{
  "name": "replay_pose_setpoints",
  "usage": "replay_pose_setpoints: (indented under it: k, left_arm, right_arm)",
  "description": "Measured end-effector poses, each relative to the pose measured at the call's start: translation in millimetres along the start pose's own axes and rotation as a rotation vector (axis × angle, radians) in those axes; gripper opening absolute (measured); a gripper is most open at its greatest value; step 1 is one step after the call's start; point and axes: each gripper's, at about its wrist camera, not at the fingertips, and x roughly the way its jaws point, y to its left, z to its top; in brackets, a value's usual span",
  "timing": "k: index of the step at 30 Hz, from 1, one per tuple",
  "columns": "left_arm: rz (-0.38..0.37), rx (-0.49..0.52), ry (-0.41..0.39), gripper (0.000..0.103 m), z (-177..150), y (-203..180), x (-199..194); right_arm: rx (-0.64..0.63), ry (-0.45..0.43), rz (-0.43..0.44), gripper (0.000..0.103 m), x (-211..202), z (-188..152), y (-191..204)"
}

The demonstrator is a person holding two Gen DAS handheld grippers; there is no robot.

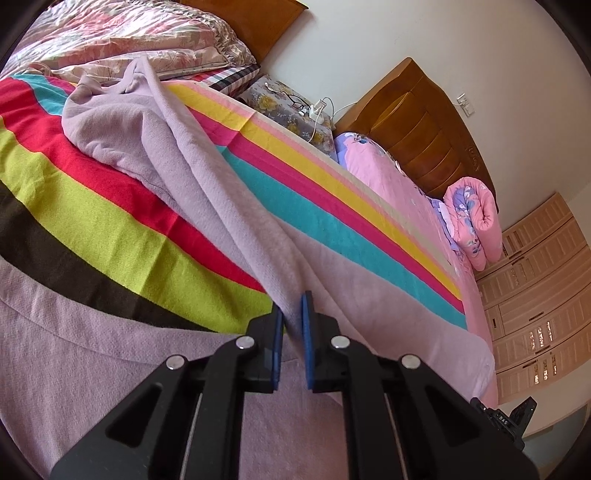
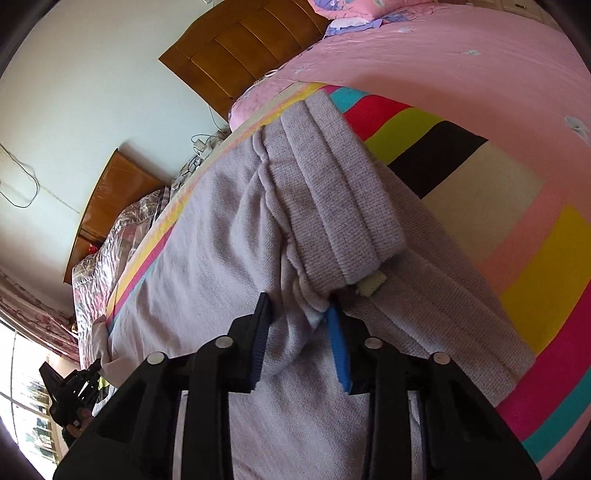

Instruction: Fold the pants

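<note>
The lilac knit pants [image 1: 155, 155] lie on a striped blanket [image 1: 110, 206] on the bed. In the left wrist view my left gripper [image 1: 293, 314] is shut on a fold of the pants leg, which runs taut up and to the left. In the right wrist view my right gripper [image 2: 295, 317] is shut on the pants [image 2: 221, 258] just below the ribbed waistband [image 2: 332, 192], which is bunched and lifted. A small cream label [image 2: 373, 284] pokes out beside the waistband. The other gripper [image 2: 74, 391] shows at the lower left.
A pink sheet [image 1: 406, 184] covers the bed beyond the striped blanket [image 2: 480, 184]. A rolled pink quilt [image 1: 472, 218] and wooden headboard [image 1: 417, 122] lie at the far end. A floral duvet [image 1: 147, 33] and a nightstand with glasses and cables [image 1: 295, 103] are behind.
</note>
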Motion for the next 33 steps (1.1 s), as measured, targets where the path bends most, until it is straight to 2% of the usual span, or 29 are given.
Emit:
replay_pose_setpoints:
  k: [1, 5, 10, 13, 14, 16, 18, 20, 22, 24, 26, 27, 29, 30, 31, 32, 33]
  left_arm:
    - [-0.011, -0.01, -0.013, 0.009, -1.0, -1.5, -8.5]
    - [-0.028, 0.014, -0.057, 0.009, 4.6, -18.6, -32.2]
    - [-0.053, -0.013, -0.003, 0.009, 54.2, -33.3, -19.6]
    - [-0.031, 0.039, -0.057, 0.009, 65.8, -53.1, -49.5]
    - [-0.026, 0.078, -0.092, 0.009, 60.9, -61.2, -69.3]
    - [-0.076, 0.137, -0.147, 0.009, 36.3, -65.5, -112.6]
    - [-0.069, 0.197, -0.166, 0.01, -6.4, -59.7, -146.0]
    - [-0.035, 0.225, -0.15, 0.011, -60.5, -41.9, -160.2]
    - [0.002, 0.21, -0.09, 0.012, -111.7, -16.1, -151.5]
    - [0.089, 0.188, -0.033, 0.01, -149.4, 9.2, -128.6]
    - [0.154, 0.182, 0.011, 0.007, -165.9, 26.2, -107.5]
    - [0.135, 0.169, -0.02, 0.007, -164.9, 30.4, -109.6]
    - [0.1, 0.114, -0.02, 0.007, -156.0, 36.5, -113.6]
    - [0.084, 0.105, -0.035, 0.009, -151.4, 36.8, -117.8]
    - [0.071, 0.107, -0.044, 0.019, -148.1, 36.6, -121.1]
    - [0.06, 0.107, -0.048, 0.036, -146.6, 35.9, -123.7]
    - [0.048, 0.098, -0.04, 0.045, -146.2, 36.6, -124.8]
  right_arm:
    - [-0.012, -0.034, 0.01, 0.014, -9.3, 1.4, 1.2]
    - [-0.098, -0.088, 0.055, 0.013, -28.3, 28.2, 25.2]
    - [-0.162, -0.088, 0.085, 0.013, -15.7, 95.0, 71.3]
    - [-0.201, -0.132, 0.129, 0.013, -33.9, 110.6, 97.8]
    - [-0.22, -0.149, 0.151, 0.013, -46.2, 107.2, 101.2]
    - [-0.239, -0.169, 0.2, 0.013, -73.5, 92.3, 91.1]
    - [-0.238, -0.162, 0.229, 0.013, -94.0, 68.1, 67.9]
    - [-0.227, -0.122, 0.215, 0.013, -101.6, 34.7, 35.8]
    - [-0.19, -0.054, 0.158, 0.013, -95.3, -2.2, -2.0]
    - [-0.138, 0.021, 0.095, 0.013, -77.8, -29.6, -33.9]
    - [-0.089, 0.057, 0.069, 0.013, -63.1, -44.9, -55.0]
    - [-0.079, 0.049, 0.088, 0.013, -62.5, -46.5, -57.6]
    - [-0.074, 0.041, 0.095, 0.016, -65.8, -47.7, -55.9]
    - [-0.078, 0.047, 0.095, 0.021, -67.0, -47.9, -53.6]
    - [-0.086, 0.051, 0.094, 0.031, -68.1, -49.6, -50.1]
    - [-0.093, 0.057, 0.111, 0.039, -69.4, -51.7, -46.9]
    - [-0.099, 0.064, 0.134, 0.056, -70.6, -53.5, -44.6]
